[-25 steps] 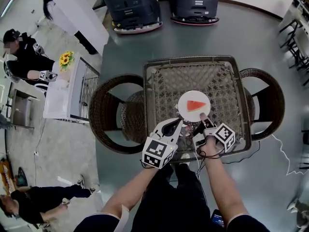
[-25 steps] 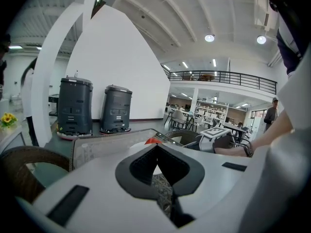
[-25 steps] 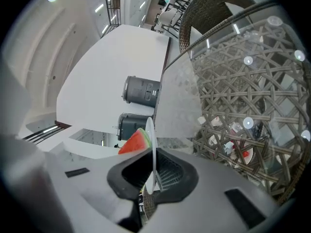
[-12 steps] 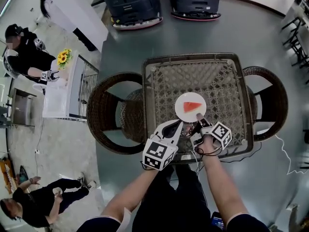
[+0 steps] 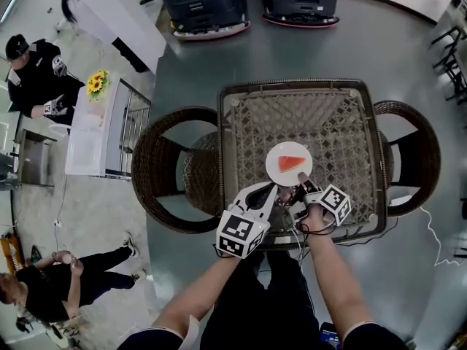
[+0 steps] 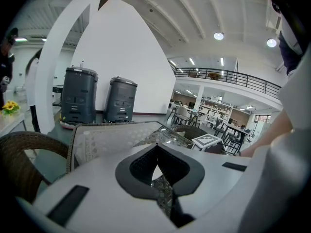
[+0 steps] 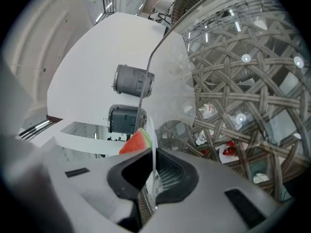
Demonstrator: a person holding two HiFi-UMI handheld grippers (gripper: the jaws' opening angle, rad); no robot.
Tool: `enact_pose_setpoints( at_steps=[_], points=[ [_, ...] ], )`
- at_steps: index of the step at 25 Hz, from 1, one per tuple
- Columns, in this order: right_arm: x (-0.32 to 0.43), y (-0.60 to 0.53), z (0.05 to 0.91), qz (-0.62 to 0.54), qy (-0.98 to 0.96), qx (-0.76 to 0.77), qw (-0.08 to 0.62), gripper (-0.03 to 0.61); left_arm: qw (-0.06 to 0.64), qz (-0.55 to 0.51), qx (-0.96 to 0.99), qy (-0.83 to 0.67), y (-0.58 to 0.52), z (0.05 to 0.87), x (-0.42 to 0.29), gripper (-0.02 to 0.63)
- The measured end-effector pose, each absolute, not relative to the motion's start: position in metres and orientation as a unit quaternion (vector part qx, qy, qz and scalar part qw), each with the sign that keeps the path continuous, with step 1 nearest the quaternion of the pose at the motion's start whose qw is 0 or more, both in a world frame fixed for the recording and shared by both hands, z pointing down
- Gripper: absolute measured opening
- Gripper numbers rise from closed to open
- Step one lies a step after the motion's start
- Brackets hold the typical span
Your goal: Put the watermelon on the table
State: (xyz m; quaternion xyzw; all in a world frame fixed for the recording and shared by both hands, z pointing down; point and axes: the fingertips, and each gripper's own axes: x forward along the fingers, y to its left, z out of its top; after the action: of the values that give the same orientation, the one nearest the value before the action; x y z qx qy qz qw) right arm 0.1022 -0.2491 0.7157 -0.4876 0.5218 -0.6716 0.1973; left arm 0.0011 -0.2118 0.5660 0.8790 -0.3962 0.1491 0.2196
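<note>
Watermelon slice (image 5: 290, 162) lies on a white plate (image 5: 279, 172) over the wicker table (image 5: 343, 122), toward its near edge and about midway along it. We clamp our right gripper (image 5: 301, 184) on the plate's near rim. Our left gripper (image 5: 271, 189), jaws together and empty, sits just beside it. We cannot tell whether the plate touches the tabletop.

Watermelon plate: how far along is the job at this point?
Done: the watermelon slice sits on its white plate, and the plate is over the wicker table. In hand: the right claw is clamped on the plate's near rim. Still to do: I cannot tell whether the plate rests on the table yet; the claw has yet to let go. The left claw is shut and empty beside it.
</note>
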Motion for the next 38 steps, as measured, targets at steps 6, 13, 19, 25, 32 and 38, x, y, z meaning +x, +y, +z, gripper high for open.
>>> enact_pose_setpoints(
  at_steps=[6, 13, 19, 25, 32, 38],
  points=[
    [0.102, -0.248, 0.723, -0.673, 0.521, -0.489, 0.191, 0.012, 0.227, 0.15, 0.877, -0.397, -0.212, 0.571, 0.001, 0.005],
    [0.103, -0.247, 0.729, -0.673, 0.523, -0.493, 0.176, 0.011, 0.231, 0.148, 0.877, -0.395, -0.213, 0.571, 0.004, 0.005],
    [0.105, -0.249, 0.735, -0.666, 0.528, -0.502, 0.16, 0.012, 0.233, 0.15, 0.876, -0.395, -0.213, 0.575, 0.005, 0.005],
    [0.107, -0.252, 0.736, -0.646, 0.542, -0.523, 0.124, 0.012, 0.236, 0.149, 0.876, -0.394, -0.212, 0.577, 0.006, 0.005],
    [0.107, -0.254, 0.736, -0.617, 0.562, -0.548, 0.058, 0.021, 0.237, 0.15, 0.876, -0.393, -0.211, 0.577, 0.007, 0.005],
    [0.108, -0.256, 0.734, -0.566, 0.597, -0.569, -0.03, 0.049, 0.238, 0.151, 0.875, -0.393, -0.212, 0.577, 0.007, 0.005]
  ],
)
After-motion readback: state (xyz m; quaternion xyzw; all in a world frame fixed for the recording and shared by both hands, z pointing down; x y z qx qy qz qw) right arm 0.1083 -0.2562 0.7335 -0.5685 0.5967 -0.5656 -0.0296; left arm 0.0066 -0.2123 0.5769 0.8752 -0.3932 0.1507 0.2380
